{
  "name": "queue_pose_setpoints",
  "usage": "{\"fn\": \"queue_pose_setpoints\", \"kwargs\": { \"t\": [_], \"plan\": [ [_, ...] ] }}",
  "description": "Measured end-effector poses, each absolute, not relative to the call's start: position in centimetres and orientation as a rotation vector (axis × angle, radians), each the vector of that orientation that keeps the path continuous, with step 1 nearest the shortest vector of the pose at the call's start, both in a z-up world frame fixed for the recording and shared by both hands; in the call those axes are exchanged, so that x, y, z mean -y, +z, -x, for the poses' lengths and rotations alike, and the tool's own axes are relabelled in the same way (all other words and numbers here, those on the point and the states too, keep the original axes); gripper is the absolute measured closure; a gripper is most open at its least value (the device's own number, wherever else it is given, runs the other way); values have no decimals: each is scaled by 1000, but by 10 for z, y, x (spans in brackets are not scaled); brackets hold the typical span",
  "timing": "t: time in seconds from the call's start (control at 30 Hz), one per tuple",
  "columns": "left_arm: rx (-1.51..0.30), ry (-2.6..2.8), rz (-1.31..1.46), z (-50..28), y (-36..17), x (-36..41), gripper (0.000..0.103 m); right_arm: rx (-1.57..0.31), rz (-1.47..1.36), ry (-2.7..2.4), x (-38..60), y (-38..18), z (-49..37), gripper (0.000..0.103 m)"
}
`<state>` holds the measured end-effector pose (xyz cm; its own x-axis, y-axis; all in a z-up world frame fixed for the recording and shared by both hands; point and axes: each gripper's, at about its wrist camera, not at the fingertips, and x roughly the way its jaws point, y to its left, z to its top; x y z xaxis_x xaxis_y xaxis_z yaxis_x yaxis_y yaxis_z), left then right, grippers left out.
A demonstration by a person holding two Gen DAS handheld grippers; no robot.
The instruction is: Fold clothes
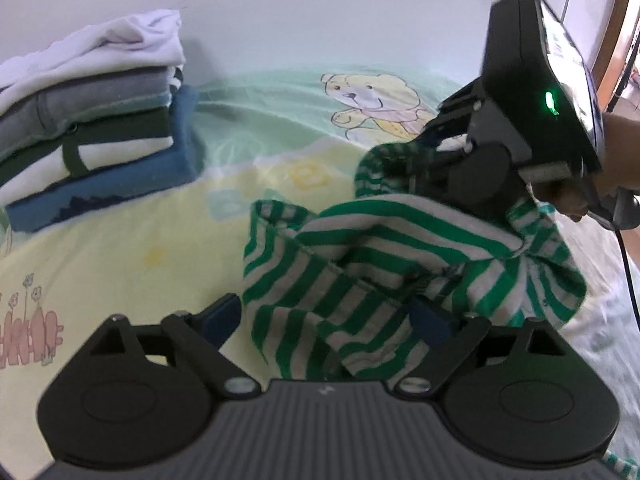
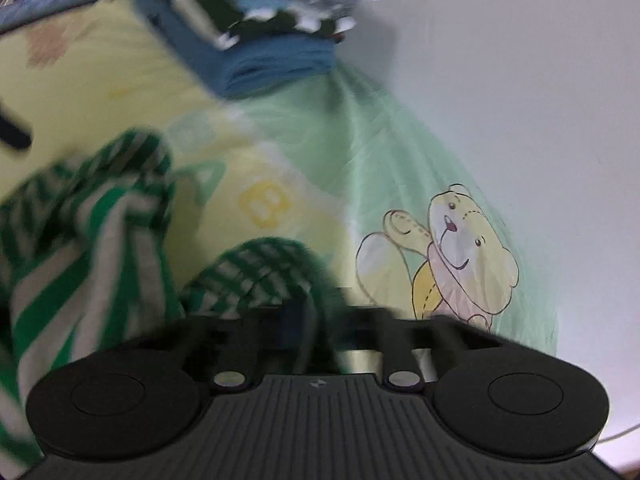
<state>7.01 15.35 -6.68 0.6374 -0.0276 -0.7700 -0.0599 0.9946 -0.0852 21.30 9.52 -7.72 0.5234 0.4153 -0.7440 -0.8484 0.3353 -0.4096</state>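
In the left wrist view, the left gripper (image 1: pixel 326 318) stands wide with the crumpled green-and-white striped garment (image 1: pixel 380 256) lying loosely between its blue pads (image 1: pixel 222 316) on the yellow-green cartoon bedsheet (image 1: pixel 132 248), while the right gripper (image 1: pixel 430 156), held in a hand (image 1: pixel 600 168), pinches the garment's far edge; a stack of folded clothes (image 1: pixel 92 128) sits by the wall at the far left. In the blurred right wrist view, the right gripper's jaws are drawn together on a fold of the striped cloth, beside the printed bear (image 2: pixel 456 248).
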Motion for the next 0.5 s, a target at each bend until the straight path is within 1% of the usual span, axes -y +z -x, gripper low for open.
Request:
{"fn": "queue_pose_setpoints", "kwargs": {
  "t": [0.03, 0.1, 0.2, 0.27, 0.33, 0.37, 0.43, 0.5],
  "plan": [
    [-890, 16, 109, -73, -69, -153, 38, -569, 840, 875, -95, -73, -214, 100],
    [-908, 18, 121, -80, -72, -156, 50, -530, 740, 848, -94, -58, -217, 101],
    [-903, 40, 135, -89, -68, -162, 48, -494, 517, 791, -83, -17, -230, 101],
    [-865, 80, 106, -93, -59, -165, 45, -432, 353, 700, -74, 8, -243, 101],
    [-827, 139, 45, -98, -50, -166, 41, -392, 92, 637, -56, 38, -265, 101],
    [-811, 176, 5, -101, -47, -166, 39, -385, 14, 615, -50, 45, -275, 101],
    [-799, 240, -46, -108, -42, -169, 33, -370, -139, 569, -39, 59, -295, 101],
    [-806, 262, -43, -112, -39, -173, 34, -372, -145, 542, -43, 52, -308, 99]
  ]
}}
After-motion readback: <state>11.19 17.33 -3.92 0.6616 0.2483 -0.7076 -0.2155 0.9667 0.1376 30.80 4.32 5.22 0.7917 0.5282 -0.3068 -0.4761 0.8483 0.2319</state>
